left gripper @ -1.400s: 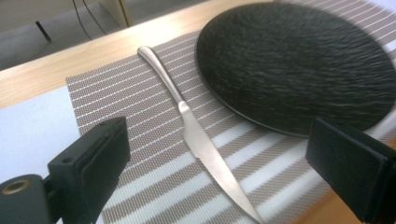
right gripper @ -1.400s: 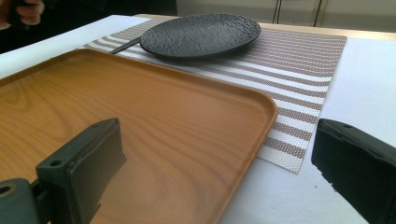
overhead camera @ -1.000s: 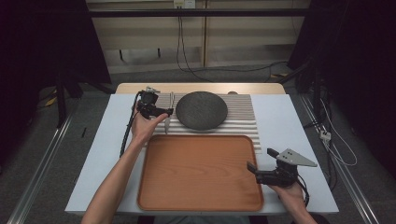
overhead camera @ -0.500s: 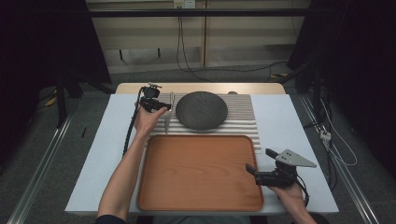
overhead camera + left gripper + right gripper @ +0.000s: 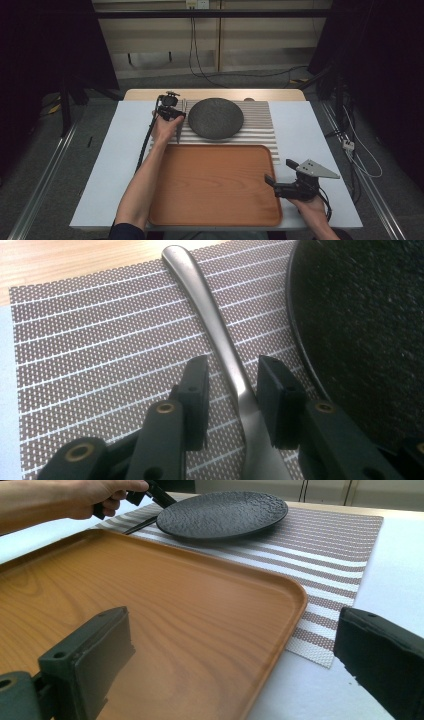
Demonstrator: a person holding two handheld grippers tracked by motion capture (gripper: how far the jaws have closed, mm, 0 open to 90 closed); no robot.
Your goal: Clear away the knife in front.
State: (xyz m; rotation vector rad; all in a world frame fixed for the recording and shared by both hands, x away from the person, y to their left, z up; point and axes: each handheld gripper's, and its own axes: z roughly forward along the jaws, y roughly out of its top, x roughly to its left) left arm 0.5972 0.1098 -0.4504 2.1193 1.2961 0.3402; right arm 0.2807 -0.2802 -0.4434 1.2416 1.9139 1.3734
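A slim metal cutlery handle [image 5: 220, 330] lies on the striped placemat [image 5: 100, 340], just left of a dark round plate [image 5: 360, 330]. My left gripper [image 5: 232, 385] points down over it with one jaw on each side of the handle. Its jaws have just been closing. A gap still shows between the left pad and the metal, so they are not clamped. In the high view the left gripper [image 5: 176, 119] sits at the plate's [image 5: 216, 118] left edge. My right gripper [image 5: 272, 182] rests wide open at the right rim of the wooden tray [image 5: 215, 210], with nothing between its jaws.
The tray [image 5: 150, 595] lies in front of the placemat [image 5: 330, 545] on the white table. In the right gripper view the plate [image 5: 220, 514] sits beyond the tray, with the other hand beside it. Cables run across the floor behind the table.
The left hand has shifted a little and sunk onto the mat, and its jaws have narrowed around the cutlery handle. The right hand has stayed put.
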